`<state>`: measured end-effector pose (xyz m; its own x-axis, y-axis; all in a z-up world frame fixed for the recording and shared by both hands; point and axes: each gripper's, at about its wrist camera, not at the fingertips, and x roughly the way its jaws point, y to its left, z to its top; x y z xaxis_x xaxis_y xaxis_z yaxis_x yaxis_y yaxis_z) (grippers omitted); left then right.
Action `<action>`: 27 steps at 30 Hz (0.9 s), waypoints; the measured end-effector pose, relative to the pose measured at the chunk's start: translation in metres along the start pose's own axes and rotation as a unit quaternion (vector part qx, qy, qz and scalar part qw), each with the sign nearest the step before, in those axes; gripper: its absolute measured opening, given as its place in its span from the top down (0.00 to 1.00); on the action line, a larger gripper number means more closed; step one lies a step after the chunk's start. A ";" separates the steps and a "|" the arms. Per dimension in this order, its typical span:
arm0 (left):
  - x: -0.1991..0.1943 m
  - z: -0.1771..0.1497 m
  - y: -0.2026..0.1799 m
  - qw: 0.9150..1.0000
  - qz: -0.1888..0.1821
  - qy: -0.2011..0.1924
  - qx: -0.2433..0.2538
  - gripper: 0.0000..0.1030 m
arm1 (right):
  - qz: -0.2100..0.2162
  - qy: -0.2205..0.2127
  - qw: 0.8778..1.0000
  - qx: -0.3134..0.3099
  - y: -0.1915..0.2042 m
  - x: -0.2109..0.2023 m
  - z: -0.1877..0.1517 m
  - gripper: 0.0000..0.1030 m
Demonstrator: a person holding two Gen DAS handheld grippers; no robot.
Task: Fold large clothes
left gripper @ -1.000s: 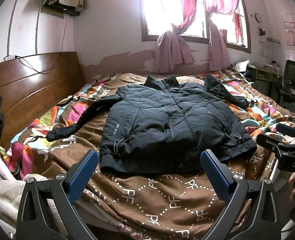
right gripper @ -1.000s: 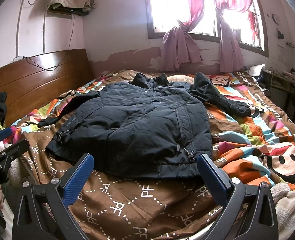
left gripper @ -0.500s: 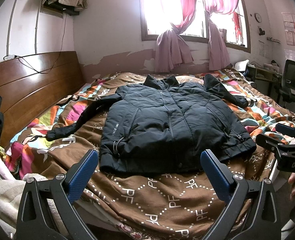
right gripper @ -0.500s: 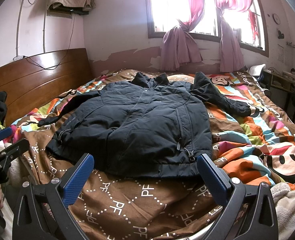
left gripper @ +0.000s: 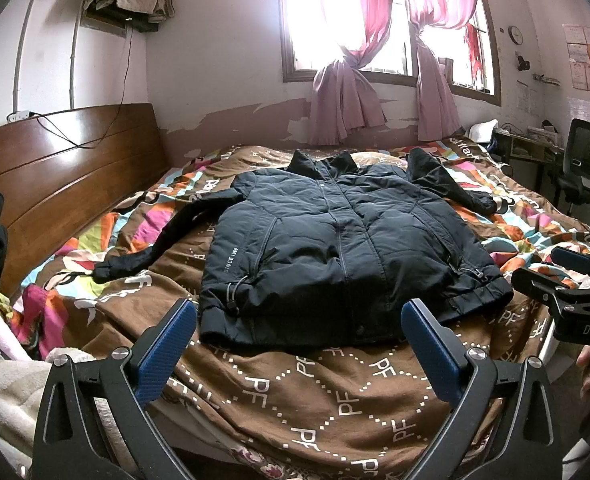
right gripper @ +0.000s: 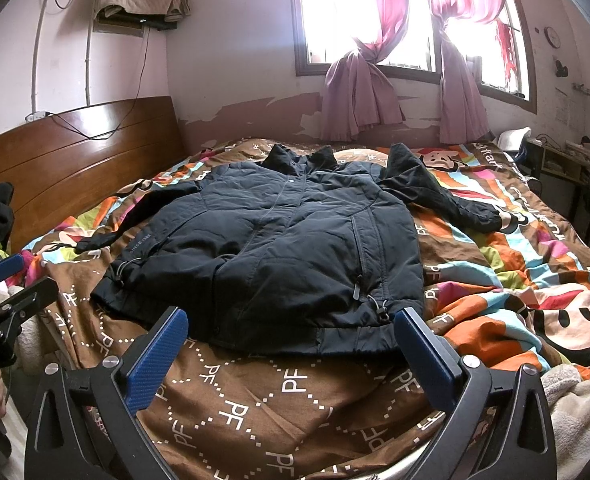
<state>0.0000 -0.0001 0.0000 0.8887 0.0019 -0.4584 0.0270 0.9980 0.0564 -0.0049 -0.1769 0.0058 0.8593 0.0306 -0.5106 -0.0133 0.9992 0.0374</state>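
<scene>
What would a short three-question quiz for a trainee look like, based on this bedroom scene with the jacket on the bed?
1. True or false: the black jacket lies front up, its sleeves spread out to both sides.
2. Which is the state of the left gripper and the right gripper? A) both open and empty B) both shut on the hem C) one open, one holding a sleeve
3. Fill in: the letters repeated on the brown bedspread are ____.

Key: 1 true; 2 A; 3 PF
</scene>
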 end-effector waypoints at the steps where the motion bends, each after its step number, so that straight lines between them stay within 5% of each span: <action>1: 0.000 0.000 0.000 1.000 0.000 0.000 0.000 0.02 | 0.000 0.000 1.000 0.000 0.000 0.000 0.000 0.00; 16: 0.001 0.000 0.001 1.000 0.004 0.004 -0.002 0.02 | 0.002 0.001 1.000 0.001 -0.001 0.001 -0.001 0.00; 27: 0.021 0.013 0.025 0.997 0.016 0.042 -0.065 0.02 | -0.004 0.011 1.000 0.025 -0.012 0.003 0.004 0.00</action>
<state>0.0252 0.0237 0.0039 0.8470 0.0344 -0.5304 -0.0663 0.9970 -0.0411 -0.0004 -0.1890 0.0072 0.8476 0.0229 -0.5301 0.0204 0.9969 0.0757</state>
